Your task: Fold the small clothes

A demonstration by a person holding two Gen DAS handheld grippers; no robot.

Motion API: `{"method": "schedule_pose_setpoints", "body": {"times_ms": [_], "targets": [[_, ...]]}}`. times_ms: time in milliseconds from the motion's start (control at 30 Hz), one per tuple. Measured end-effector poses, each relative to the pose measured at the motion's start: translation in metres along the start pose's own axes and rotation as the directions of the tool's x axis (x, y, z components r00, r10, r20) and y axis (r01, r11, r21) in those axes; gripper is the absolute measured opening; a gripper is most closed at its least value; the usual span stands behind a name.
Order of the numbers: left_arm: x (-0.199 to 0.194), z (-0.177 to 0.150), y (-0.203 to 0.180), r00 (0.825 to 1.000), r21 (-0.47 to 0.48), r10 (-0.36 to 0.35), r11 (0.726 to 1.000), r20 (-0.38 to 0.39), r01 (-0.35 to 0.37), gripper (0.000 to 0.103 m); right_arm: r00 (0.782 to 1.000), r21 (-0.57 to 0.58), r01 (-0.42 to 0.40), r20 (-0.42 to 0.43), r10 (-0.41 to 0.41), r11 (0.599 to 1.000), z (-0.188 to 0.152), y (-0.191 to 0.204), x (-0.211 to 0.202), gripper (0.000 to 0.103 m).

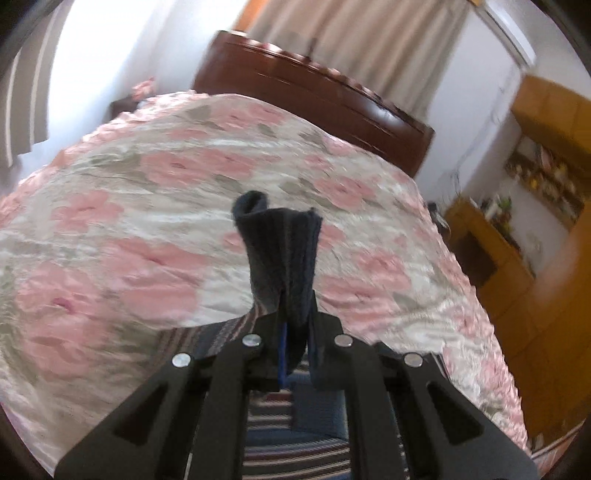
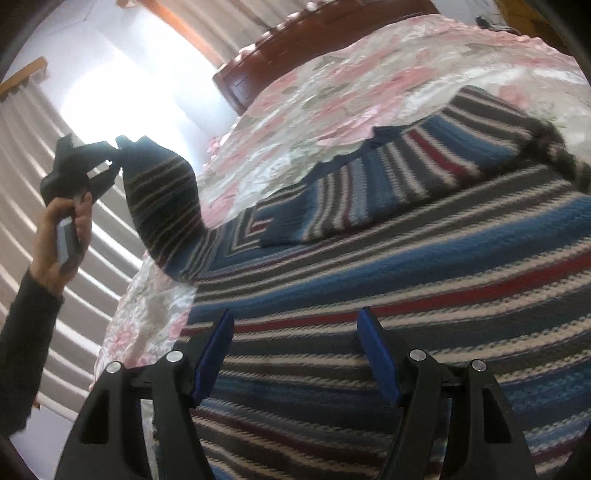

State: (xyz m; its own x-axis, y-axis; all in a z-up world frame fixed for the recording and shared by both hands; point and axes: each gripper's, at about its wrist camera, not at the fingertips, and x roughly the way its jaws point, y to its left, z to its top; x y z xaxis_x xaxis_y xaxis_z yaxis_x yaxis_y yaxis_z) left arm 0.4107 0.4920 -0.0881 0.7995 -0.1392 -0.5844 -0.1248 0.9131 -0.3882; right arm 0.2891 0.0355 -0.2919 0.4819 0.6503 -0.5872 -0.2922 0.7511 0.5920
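Left gripper (image 1: pixel 295 332) pinches the cuff of the striped navy, red and cream knit sweater (image 2: pixel 406 266), lifted off the pink floral bedspread (image 1: pixel 147 206); thin bite may slip, and the right gripper (image 2: pixel 295 354), fingers spread and empty, can't catch it.

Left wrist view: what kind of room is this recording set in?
Most likely a home bedroom: a bed with a floral bedspread, a dark wooden headboard, and curtains behind it.
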Motion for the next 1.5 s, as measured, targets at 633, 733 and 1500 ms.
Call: {"method": "schedule_pose_setpoints", "body": {"times_ms": [633, 733, 1500], "targets": [[0.149, -0.179, -0.104, 0.974, 0.089, 0.078, 0.994, -0.211, -0.060, 0.007, 1.000, 0.132, -0.016, 0.028, 0.013, 0.991, 0.018, -0.047, -0.025, 0.089], [0.159, -0.192, -0.100, 0.968, 0.077, 0.061, 0.996, -0.245, -0.044, 0.007, 0.999, 0.144, -0.032, 0.026, 0.029, 0.989, 0.019, -0.049, -0.024, 0.089], [0.062, -0.236, -0.033, 0.916, 0.313, 0.249, 0.938, -0.314, -0.147, 0.098, 0.922, 0.466, -0.146, -0.255, 0.291, 0.872, 0.137, -0.060, 0.116, 0.040]]}}
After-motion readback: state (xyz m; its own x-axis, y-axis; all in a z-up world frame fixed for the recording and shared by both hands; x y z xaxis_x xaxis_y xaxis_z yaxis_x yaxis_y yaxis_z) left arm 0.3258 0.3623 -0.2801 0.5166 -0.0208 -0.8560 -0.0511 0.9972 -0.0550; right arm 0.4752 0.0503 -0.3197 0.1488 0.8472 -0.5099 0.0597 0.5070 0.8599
